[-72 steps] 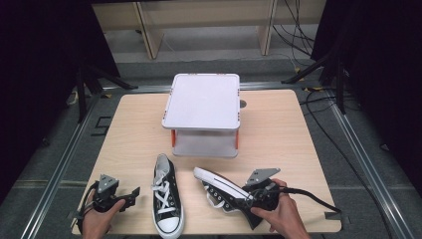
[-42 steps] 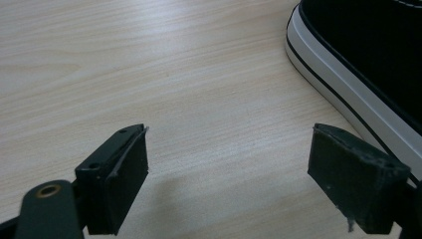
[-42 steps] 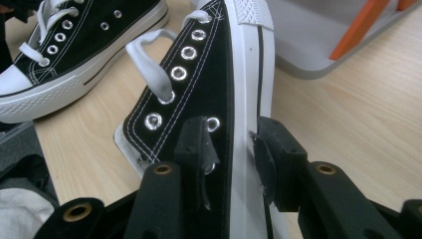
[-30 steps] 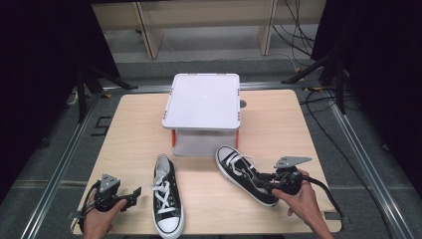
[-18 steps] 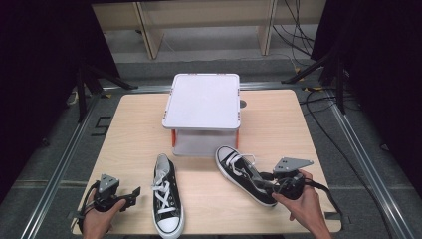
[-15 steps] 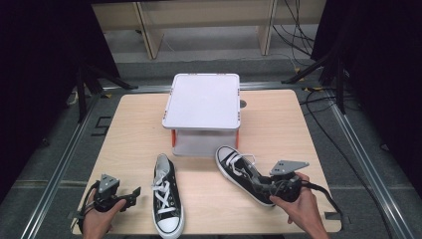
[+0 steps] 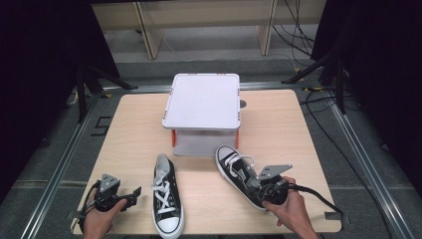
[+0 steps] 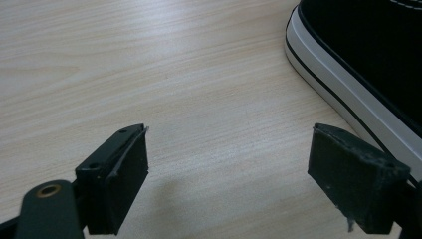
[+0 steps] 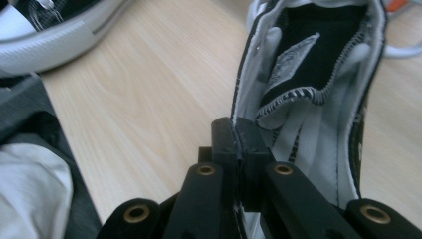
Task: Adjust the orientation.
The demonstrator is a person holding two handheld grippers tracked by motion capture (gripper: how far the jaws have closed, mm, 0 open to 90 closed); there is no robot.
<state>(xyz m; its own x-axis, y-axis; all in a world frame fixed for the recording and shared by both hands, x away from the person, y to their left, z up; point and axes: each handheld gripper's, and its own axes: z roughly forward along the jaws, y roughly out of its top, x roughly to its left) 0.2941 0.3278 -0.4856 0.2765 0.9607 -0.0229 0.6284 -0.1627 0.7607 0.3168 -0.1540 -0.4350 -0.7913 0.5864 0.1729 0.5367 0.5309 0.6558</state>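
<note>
In front of the white box, on the desk, your right gripper has just been closing, and its jaws are now pinched together on the heel edge of the right-hand sneaker. That sneaker lies just before the box's near right corner, toe toward the box, sole on the desk. In the right gripper view the jaws meet on the black and white collar of the shoe. The other sneaker lies nearer you than the box, toe pointing toward you, well apart from the first. Your left gripper rests just beside it, away from the box, its jaws wide apart with only bare desk between them.
</note>
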